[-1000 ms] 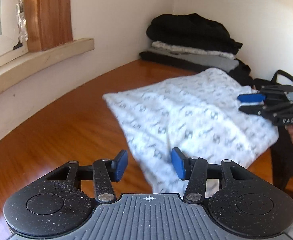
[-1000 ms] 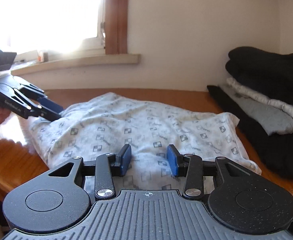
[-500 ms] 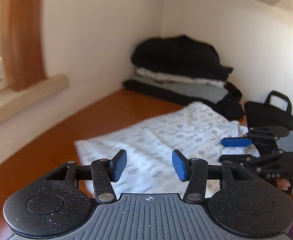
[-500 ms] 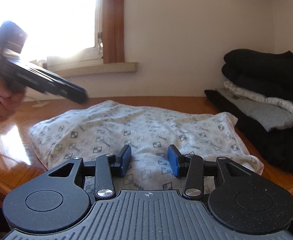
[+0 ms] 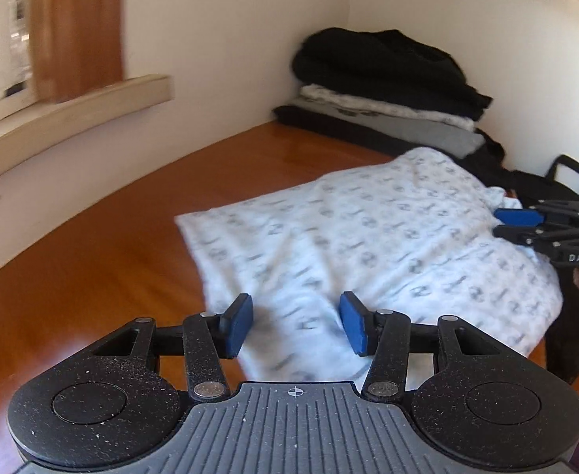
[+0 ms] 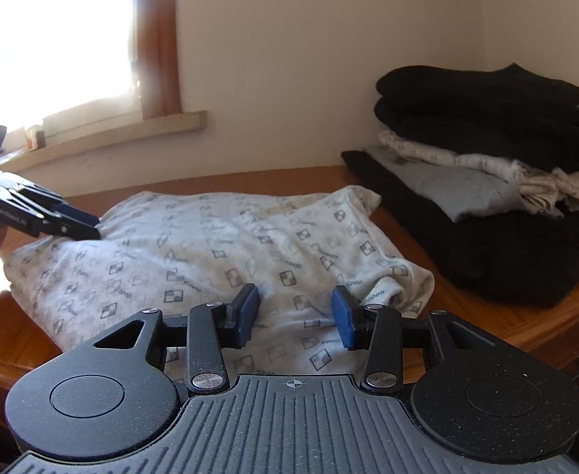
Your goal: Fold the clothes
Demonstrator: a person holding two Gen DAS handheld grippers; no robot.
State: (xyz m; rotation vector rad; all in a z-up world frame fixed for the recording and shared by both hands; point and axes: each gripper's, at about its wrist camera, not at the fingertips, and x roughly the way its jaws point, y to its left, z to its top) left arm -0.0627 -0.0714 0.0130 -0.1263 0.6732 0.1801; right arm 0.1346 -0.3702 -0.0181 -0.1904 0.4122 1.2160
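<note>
A white patterned garment (image 5: 368, 245) lies folded on the wooden table (image 5: 91, 276); it also shows in the right wrist view (image 6: 226, 245). My left gripper (image 5: 295, 326) is open and empty, just above the garment's near left edge. My right gripper (image 6: 295, 316) is open and empty above the garment's near right edge. The left gripper also shows at the left of the right wrist view (image 6: 87, 227), close to the cloth's far corner. The right gripper shows at the right of the left wrist view (image 5: 506, 223).
A stack of folded black, white and grey clothes (image 6: 487, 158) sits in the corner at the table's right end (image 5: 384, 94). A black bag (image 5: 558, 185) lies beside it. A window sill (image 6: 111, 138) runs along the wall behind the table.
My left gripper lifted up and back, then came down again close over the garment's left edge. My right gripper moved slightly forward and stayed open.
</note>
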